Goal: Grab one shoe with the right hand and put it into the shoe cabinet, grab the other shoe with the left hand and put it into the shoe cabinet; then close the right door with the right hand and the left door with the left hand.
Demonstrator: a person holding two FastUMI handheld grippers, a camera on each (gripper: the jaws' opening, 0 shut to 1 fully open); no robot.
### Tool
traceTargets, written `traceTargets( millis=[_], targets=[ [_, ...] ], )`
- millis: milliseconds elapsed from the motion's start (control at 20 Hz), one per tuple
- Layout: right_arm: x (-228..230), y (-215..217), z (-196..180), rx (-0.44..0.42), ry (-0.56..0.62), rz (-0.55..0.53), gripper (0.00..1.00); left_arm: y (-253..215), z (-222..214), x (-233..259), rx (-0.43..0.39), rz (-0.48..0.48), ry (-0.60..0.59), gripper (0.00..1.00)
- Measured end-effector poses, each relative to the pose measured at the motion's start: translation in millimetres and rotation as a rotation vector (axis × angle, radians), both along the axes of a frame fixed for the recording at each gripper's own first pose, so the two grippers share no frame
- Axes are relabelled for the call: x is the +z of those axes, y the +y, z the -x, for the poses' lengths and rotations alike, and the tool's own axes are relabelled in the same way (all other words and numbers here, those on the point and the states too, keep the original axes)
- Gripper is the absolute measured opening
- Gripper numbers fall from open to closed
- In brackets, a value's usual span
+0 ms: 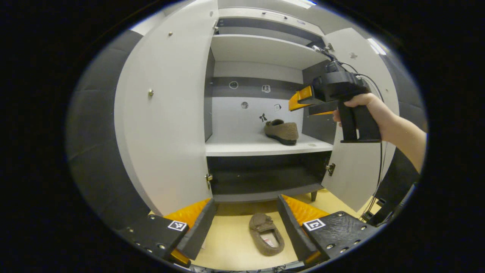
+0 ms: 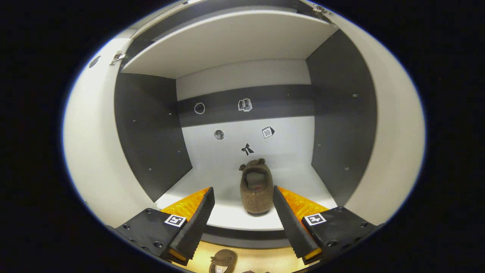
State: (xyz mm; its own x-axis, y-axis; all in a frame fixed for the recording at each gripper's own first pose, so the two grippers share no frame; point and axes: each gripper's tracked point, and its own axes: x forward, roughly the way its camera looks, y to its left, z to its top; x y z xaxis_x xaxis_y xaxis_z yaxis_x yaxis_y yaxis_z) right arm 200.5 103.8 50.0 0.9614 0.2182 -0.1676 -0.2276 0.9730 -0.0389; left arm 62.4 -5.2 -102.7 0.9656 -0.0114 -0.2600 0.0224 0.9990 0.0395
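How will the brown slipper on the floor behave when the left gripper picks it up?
The slipper on the floor looks fuzzy and soft, so it will probably squash between the left gripper fingers rather than slip. It seems light for its size. Its low, flat shape, like the slipper on the shelf, should not roll.

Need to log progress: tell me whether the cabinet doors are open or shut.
Open. The left door and right door both swing outward, exposing the shelf with one slipper on it.
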Motion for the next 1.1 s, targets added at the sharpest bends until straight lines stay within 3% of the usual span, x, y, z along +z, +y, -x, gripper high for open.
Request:
traceTargets(
  millis=[250,300,500,700,800,850,950,1000,1050,1100],
  targets=[
    [-31.3,-29.5,76.0,-0.076,-0.012,0.007,0.97,-17.1,0.5,-55.9,-0.131,0.003,0.104,0.95],
    [-38.5,-40.1,89.6,-0.097,-0.018,0.019,0.92,-21.5,-1.3,-70.7,-0.158,0.000,0.132,0.95],
    [-68.2,-80.5,150.0,-0.195,-0.007,0.032,0.92,-22.9,-10.9,-128.5,-0.198,-0.009,0.237,0.94],
    [-89.1,-114.4,193.9,-0.253,0.018,0.044,0.98,-13.9,-26.8,-185.3,-0.173,-0.005,0.363,0.95],
    [-90.1,-127.2,208.6,-0.271,0.015,0.049,0.97,-10.0,-34.4,-211.3,-0.160,0.010,0.438,0.95],
    [-91.1,-133.1,214.6,-0.280,0.018,0.046,0.97,-8.1,-39.2,-223.9,-0.153,0.015,0.471,1.00],
    [-95.9,-143.6,224.3,-0.302,0.027,0.037,0.98,-4.7,-44.1,-248.5,-0.136,0.011,0.543,1.00],
    [-97.1,-150.2,229.8,-0.316,0.032,0.037,0.98,-4.6,-46.5,-259.9,-0.126,0.005,0.571,0.95],
    [-97.5,-157.8,235.0,-0.335,0.031,0.036,0.98,-4.4,-47.3,-268.7,-0.125,0.004,0.597,1.00],
    [-96.7,-166.8,240.5,-0.358,0.028,0.033,0.93,-3.0,-48.7,-274.6,-0.124,0.003,0.622,1.00]
  ],
)
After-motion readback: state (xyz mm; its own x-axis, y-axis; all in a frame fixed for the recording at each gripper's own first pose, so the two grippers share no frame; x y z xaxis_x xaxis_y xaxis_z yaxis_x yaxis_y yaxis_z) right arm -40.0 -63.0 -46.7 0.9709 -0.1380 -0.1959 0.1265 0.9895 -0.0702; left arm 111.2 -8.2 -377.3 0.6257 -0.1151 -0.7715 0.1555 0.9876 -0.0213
